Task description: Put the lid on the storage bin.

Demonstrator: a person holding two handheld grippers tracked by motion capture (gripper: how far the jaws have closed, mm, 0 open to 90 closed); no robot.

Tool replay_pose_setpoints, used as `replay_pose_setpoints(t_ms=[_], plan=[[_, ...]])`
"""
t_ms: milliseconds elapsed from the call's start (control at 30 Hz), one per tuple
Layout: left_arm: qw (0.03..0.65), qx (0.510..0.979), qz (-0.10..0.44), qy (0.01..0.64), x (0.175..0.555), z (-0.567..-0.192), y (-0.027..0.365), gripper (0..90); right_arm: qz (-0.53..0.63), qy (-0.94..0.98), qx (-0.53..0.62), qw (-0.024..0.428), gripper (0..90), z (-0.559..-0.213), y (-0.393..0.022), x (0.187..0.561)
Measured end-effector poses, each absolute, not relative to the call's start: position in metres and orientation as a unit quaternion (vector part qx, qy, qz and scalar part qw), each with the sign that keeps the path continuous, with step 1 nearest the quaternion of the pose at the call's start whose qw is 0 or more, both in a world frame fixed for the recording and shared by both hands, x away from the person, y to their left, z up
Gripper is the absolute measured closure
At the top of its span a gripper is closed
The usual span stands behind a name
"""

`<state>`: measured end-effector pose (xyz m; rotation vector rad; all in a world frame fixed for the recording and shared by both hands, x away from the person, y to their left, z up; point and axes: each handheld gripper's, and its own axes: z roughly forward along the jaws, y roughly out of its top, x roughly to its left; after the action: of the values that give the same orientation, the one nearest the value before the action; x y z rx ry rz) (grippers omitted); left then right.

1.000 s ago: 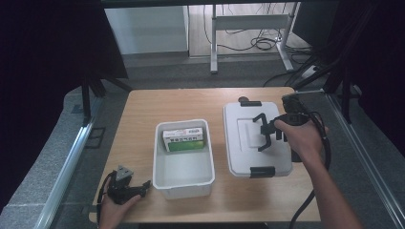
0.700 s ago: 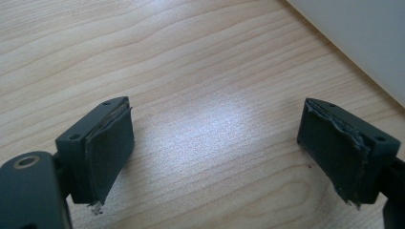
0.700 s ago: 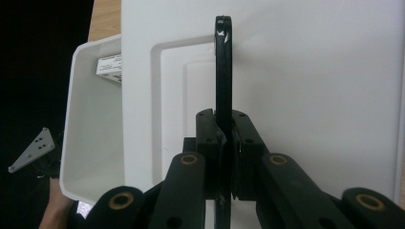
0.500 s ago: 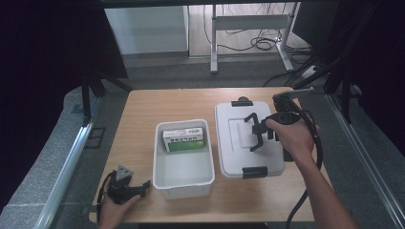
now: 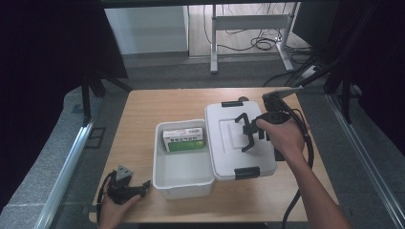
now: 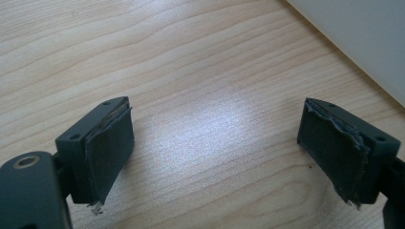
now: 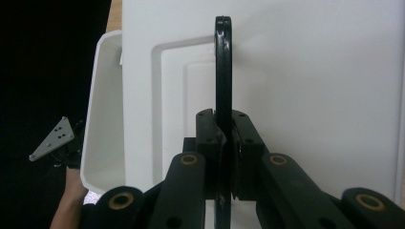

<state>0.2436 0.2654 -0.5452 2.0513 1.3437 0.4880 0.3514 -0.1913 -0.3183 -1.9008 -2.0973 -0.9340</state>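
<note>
An open white bin [image 5: 183,185] stands mid-table with a green-and-white carton [image 5: 185,140] at its far end. To its right is the white lid [image 5: 224,152], its left edge overlapping the bin's right rim. My right gripper [image 5: 251,132] is shut on the lid's black handle [image 5: 244,125]. In the right gripper view the jaws [image 7: 224,130] pinch the upright handle [image 7: 222,57] over the lid [image 7: 310,95], beside the bin [image 7: 102,119]. My left gripper [image 5: 142,187] rests at the table's front left, open; its pads [image 6: 112,143] stand wide over bare wood.
The wooden table [image 5: 143,109] has free room at the back and left of the bin. Black latches [image 5: 247,172] sit on the lid's near and far edges. A cable [image 5: 305,157] trails from the right gripper. A desk frame and cables stand on the floor behind.
My right gripper has carried the lid to the left by its handle, from apart on the right to overlapping the bin's right rim. The left gripper has stayed put.
</note>
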Motion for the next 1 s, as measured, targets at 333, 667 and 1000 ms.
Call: replay_pose_setpoints(t_ms=[333,667,1000], plan=[[0.315,0.779,0.185,0.51,0.244,-0.545,0.265,12.1,-0.314,-0.705,-0.63,0.085,84.3,-0.317,-0.184,0.351],[0.315,0.779,0.185,0.51,0.244,-0.545,0.266,12.1,-0.317,-0.705,-0.626,0.1,84.3,-0.319,-0.176,0.352],[0.315,0.779,0.185,0.51,0.244,-0.545,0.265,12.1,-0.319,-0.706,-0.623,0.107,84.3,-0.317,-0.166,0.351]])
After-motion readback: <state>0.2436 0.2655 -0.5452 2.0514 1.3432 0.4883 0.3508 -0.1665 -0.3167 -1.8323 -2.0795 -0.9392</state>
